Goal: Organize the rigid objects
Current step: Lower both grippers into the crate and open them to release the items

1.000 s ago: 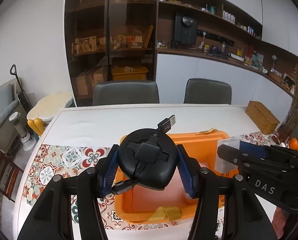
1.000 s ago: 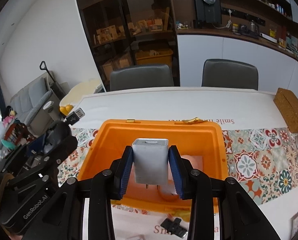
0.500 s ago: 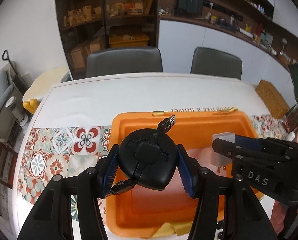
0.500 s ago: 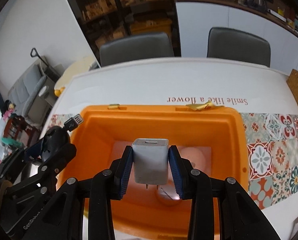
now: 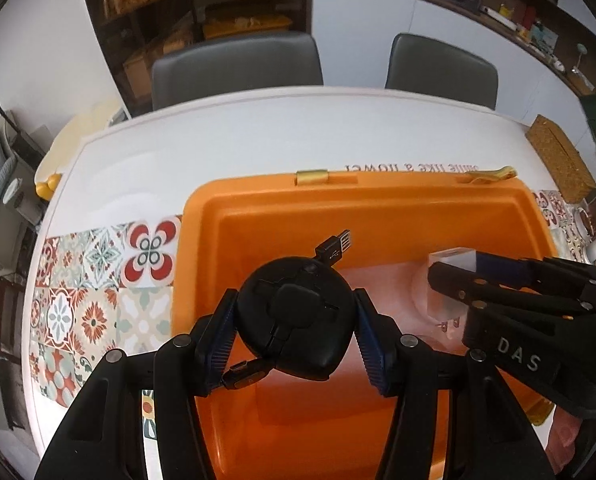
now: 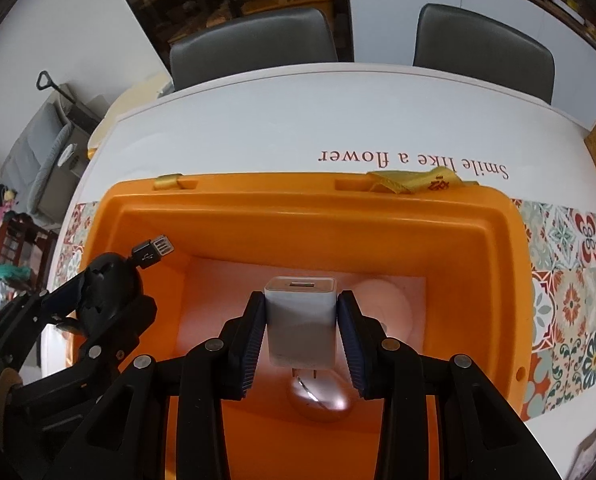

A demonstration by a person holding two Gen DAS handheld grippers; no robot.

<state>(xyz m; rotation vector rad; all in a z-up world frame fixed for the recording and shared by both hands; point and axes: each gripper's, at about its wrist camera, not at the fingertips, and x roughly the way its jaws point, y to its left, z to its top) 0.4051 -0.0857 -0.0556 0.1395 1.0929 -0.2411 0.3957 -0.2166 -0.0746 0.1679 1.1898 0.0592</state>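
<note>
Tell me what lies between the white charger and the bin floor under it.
In the right wrist view, a pinkish computer mouse lies on the orange bin floor, beneath the white charger.

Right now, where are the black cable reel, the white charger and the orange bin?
black cable reel (image 5: pixel 296 318), left wrist view, round body.
white charger (image 6: pixel 300 320), right wrist view, front face.
orange bin (image 6: pixel 317 196), right wrist view, far rim.

Looking steeply down along each gripper's fingers (image 5: pixel 369 344) (image 6: pixel 250 344), close above the bin (image 5: pixel 377 204) (image 6: pixel 298 208). Sharing its interior, the table (image 5: pixel 238 128) (image 6: pixel 278 112) and chairs (image 5: pixel 234 64) (image 6: pixel 254 44) beyond the fingertips. Catching the other gripper at the frame's side.
</note>
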